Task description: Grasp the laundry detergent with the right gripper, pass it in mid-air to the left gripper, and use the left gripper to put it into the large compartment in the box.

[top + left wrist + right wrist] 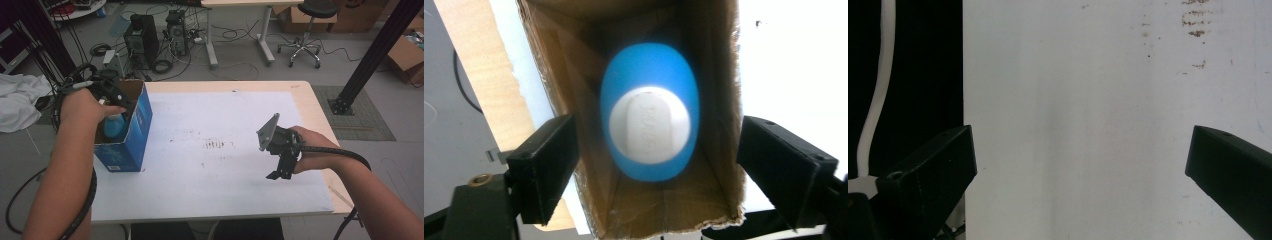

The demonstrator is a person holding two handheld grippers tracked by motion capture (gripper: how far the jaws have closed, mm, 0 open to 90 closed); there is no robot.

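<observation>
My left claw (651, 175) released above blue bottle (650, 125), upright in box (719, 100) at counter's (225, 125) 9 o'clock edge; right claw (1080, 165) released

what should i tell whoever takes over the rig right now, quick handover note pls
Left gripper: open above the blue box, jaws wide apart and clear of the blue bottle.
Right gripper: open and empty over the white table top.
Things: the bottle stands inside the open-topped box at the table's left edge, white cap up.
Done: bottle is in the box.
Left: probably lift the left gripper clear; box top is open.
</observation>
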